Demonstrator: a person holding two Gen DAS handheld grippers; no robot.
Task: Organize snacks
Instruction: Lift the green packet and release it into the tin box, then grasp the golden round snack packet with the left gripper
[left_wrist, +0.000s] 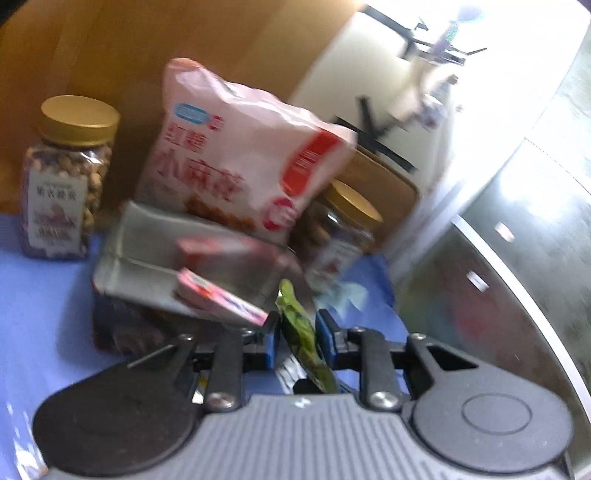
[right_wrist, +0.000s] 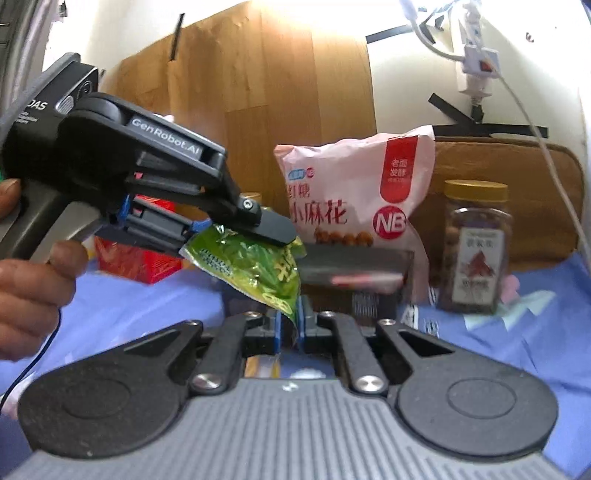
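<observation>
Above blue cloth (right_wrist: 147, 306), both the left gripper (right_wrist: 240, 236) and right gripper (right_wrist: 290, 326) clamp one green snack packet (right_wrist: 255, 269), its print unreadable, before a pink bag (right_wrist: 354, 195) hiding stacked boxes' backs.

Glossy crinkled green foil packet (right_wrist: 255, 269); shiny pink plastic bag (right_wrist: 354, 192); clear jar (right_wrist: 474, 247), gold metallic lid; matt blue cloth (right_wrist: 147, 306); wood-grain panel (right_wrist: 266, 85)
</observation>
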